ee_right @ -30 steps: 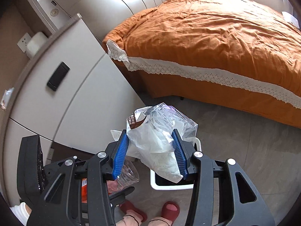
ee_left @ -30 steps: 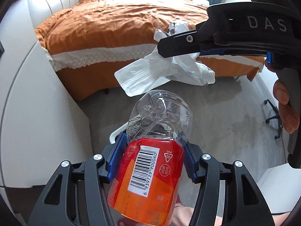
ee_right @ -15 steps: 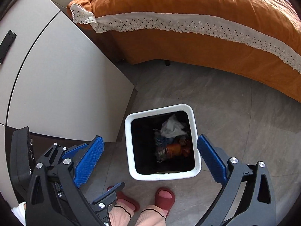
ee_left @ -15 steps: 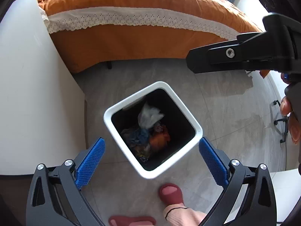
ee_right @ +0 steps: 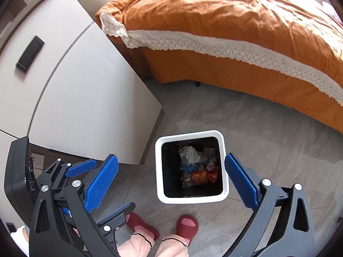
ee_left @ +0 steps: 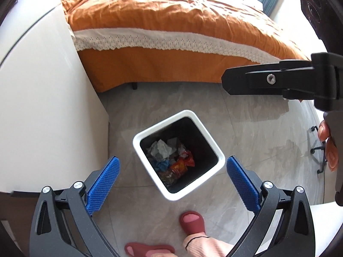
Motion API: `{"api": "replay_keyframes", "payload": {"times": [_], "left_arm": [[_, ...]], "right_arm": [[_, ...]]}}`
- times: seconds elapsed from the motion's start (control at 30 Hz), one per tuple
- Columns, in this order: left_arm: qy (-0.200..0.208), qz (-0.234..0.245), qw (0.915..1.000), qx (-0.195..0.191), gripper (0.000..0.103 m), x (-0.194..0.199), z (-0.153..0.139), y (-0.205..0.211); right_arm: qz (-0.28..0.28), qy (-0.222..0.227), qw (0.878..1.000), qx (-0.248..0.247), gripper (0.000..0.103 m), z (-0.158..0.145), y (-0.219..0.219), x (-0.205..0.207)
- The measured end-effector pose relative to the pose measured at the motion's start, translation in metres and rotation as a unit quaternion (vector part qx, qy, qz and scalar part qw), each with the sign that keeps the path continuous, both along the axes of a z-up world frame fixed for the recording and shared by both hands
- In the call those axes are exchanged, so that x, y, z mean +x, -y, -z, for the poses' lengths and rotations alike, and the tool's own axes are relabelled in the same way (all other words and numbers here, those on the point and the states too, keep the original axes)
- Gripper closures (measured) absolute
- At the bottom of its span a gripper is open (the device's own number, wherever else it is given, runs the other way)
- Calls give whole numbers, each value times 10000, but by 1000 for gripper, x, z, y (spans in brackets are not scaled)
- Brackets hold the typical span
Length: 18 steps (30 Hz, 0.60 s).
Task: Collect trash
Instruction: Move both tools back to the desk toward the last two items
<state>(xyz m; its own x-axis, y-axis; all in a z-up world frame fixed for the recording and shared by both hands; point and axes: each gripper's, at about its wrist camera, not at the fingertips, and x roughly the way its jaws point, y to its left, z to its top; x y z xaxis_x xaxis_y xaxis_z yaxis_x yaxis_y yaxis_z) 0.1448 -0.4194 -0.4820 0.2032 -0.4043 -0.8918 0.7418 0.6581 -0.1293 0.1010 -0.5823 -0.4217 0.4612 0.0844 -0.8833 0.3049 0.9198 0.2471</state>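
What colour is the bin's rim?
White, around a black inside; the trash bin shows best in the right wrist view.

bin [ee_left: 205, 128]: glossy white plastic | bedspread [ee_left: 171, 21]: crumpled orange cloth | floor [ee_right: 257, 128]: smooth grey tile

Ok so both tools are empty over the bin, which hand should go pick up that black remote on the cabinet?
Left, probably. The black rectangular remote lies on the white cabinet, which stands on the left tool's side of the white square bin. The right tool would have to cross over it.
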Motion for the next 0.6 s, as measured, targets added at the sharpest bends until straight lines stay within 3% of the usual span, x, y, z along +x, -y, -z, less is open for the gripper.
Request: {"api": "replay_keyframes", "payload": {"times": [0.2, 0.6], "left_arm": [[225, -88, 9996, -162, 5, -7, -60, -8], [911, -796, 9920, -350, 5, -17, -189, -51]], "right_arm": [[-78, 264, 9996, 7, 4, -52, -13, -7], [-597, 1108, 9920, 62, 4, -168, -49, -12]]}}
